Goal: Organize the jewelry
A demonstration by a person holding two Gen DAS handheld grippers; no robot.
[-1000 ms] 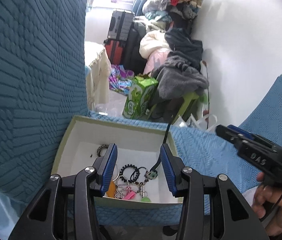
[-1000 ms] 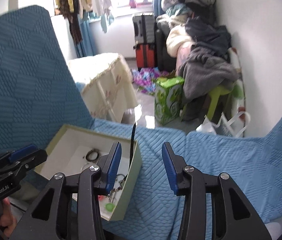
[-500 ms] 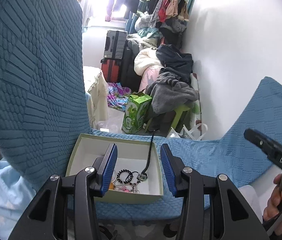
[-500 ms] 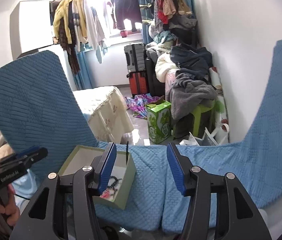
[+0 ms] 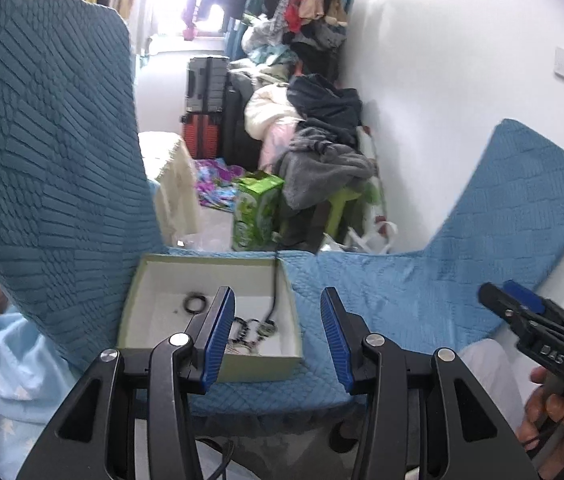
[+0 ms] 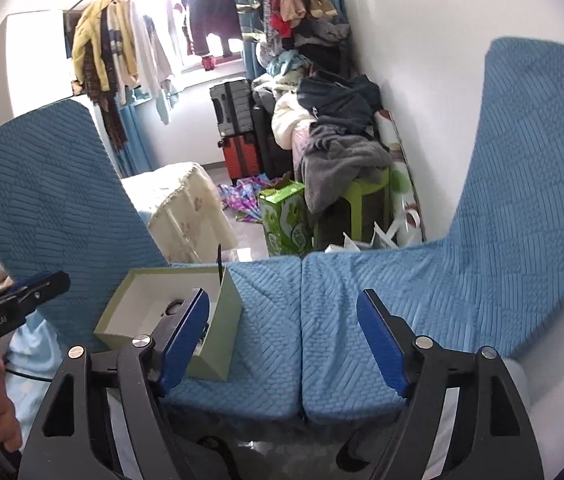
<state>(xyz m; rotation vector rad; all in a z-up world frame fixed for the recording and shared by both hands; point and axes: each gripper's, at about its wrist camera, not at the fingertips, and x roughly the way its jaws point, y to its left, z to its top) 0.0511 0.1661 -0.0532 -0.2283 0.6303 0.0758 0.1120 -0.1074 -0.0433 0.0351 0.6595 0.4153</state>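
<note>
An open pale green box (image 5: pixel 218 367) with a white inside sits on the blue quilted seat (image 5: pixel 382 288). In it lie a black ring-shaped band (image 5: pixel 196 303), beaded bracelets (image 5: pixel 248 330) and a black cord (image 5: pixel 275 284) that runs over the far wall. My left gripper (image 5: pixel 278 338) is open and empty, held just short of the box. My right gripper (image 6: pixel 282 344) is open wide and empty, held back over the seat; the box (image 6: pixel 210 340) sits to its left. Each gripper shows at the edge of the other's view.
Blue quilted cushions (image 6: pixel 50 196) stand on both sides of the seat. Beyond the seat's far edge are a green carton (image 6: pixel 286 220), a green stool under piled clothes (image 6: pixel 346 160), suitcases (image 6: pixel 238 120) and a cloth-covered table (image 6: pixel 178 200).
Both grippers have drawn back from the box, so the seat and room show more. The right gripper's jaws have opened wider. The jewelry stays in the box.
</note>
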